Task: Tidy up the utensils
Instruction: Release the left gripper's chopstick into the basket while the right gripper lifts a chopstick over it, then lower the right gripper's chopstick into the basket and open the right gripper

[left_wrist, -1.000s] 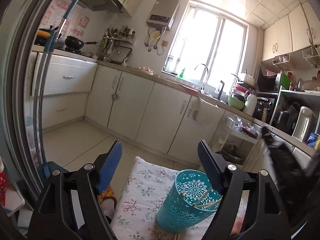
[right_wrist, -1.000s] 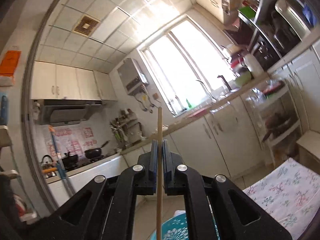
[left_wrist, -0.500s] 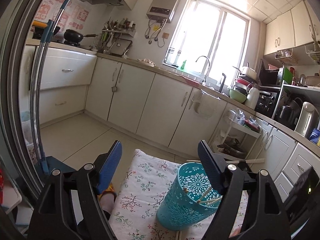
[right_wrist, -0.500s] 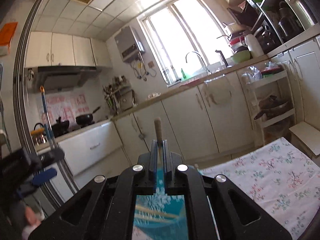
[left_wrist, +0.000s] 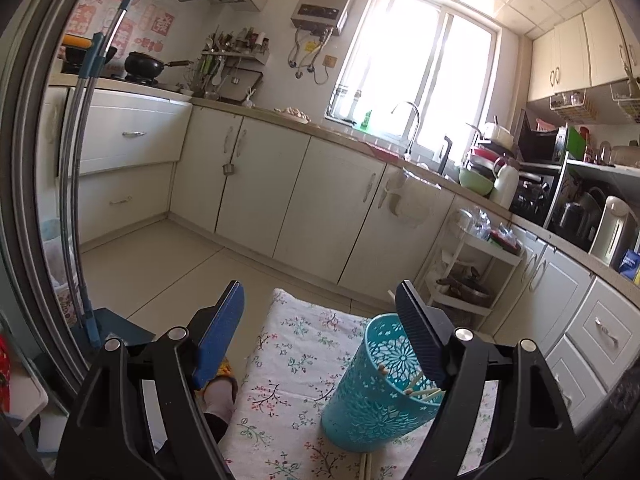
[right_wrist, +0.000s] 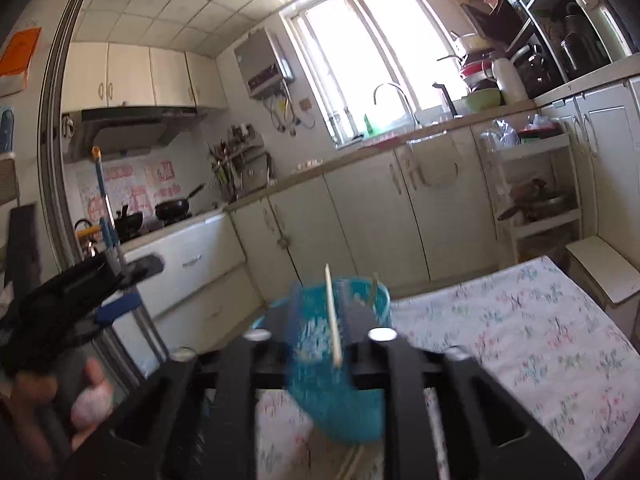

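A teal perforated utensil cup (left_wrist: 376, 396) stands on the floral cloth (left_wrist: 292, 364) with several wooden chopsticks (left_wrist: 416, 389) in it. My left gripper (left_wrist: 320, 320) is open and empty, its right finger just above the cup's rim. In the right wrist view the cup (right_wrist: 340, 360) is blurred, right in front of my right gripper (right_wrist: 320, 320). Its jaws stand apart and a loose chopstick (right_wrist: 333, 316) hangs between them over the cup's mouth. Another chopstick (right_wrist: 374, 289) sticks up from the cup. Chopstick ends (left_wrist: 366, 466) lie on the cloth by the cup's base.
The cloth-covered table (right_wrist: 520, 340) reaches right toward a white stool (right_wrist: 600, 268). Kitchen cabinets (left_wrist: 320, 200), a sink counter and a white trolley (left_wrist: 472, 272) stand behind. A mop handle (left_wrist: 80, 200) stands at the left. The person's other hand with the left gripper (right_wrist: 68, 308) is at the left.
My right gripper has tipped down over the cup and opened, letting go of the chopstick it held. The left gripper has stayed open beside the cup.
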### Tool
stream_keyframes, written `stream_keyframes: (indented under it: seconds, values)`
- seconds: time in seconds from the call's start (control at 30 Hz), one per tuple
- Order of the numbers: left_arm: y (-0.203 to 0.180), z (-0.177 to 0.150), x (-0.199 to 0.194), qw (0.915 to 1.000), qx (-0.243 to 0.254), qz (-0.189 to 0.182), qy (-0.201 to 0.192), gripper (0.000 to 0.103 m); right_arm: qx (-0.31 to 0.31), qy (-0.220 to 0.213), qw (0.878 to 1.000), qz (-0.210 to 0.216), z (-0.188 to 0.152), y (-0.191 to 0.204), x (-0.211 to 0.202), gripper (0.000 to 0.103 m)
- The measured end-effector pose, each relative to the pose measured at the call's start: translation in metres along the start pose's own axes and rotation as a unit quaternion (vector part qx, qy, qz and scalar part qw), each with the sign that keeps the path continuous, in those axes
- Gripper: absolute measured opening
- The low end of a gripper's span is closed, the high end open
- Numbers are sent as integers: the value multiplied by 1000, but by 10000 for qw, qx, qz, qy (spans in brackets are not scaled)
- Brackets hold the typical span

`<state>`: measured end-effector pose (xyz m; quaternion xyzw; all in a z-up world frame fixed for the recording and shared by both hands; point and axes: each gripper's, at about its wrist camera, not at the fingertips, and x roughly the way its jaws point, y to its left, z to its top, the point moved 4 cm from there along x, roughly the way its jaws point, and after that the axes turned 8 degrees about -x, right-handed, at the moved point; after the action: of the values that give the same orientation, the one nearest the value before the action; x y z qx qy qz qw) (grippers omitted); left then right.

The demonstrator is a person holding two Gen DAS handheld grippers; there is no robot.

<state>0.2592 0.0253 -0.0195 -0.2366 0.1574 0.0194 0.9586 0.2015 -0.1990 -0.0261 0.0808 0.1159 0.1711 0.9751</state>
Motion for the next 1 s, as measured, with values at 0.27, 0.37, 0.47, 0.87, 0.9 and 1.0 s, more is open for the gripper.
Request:
stream_keyframes:
  seconds: [0.27,0.37,0.47,0.87,0.9,1.0]
  values:
    - [-9,-10,5,9992,308,-131,206,74,-3,528,9981,-305,-26,-11,7,32]
    - [-10,-13,5,9990,333,-139,252,74,30,596,9978,-271,-29,-12,11,32]
    - [-11,-14,7,9990,306,-139,306,74,-11,599,9980,-224,-30,-9,12,31]
    - [-14,-21,9,9985,305,-151,421,74,-36,744,9970,-203,-30,-9,17,5]
    - [-14,-21,8,9985,313,-147,427,74,-47,723,9972,-179,-27,-7,12,5]
    - [-13,-21,7,9985,306,-136,428,74,-175,610,9979,-129,-17,1,-10,5]
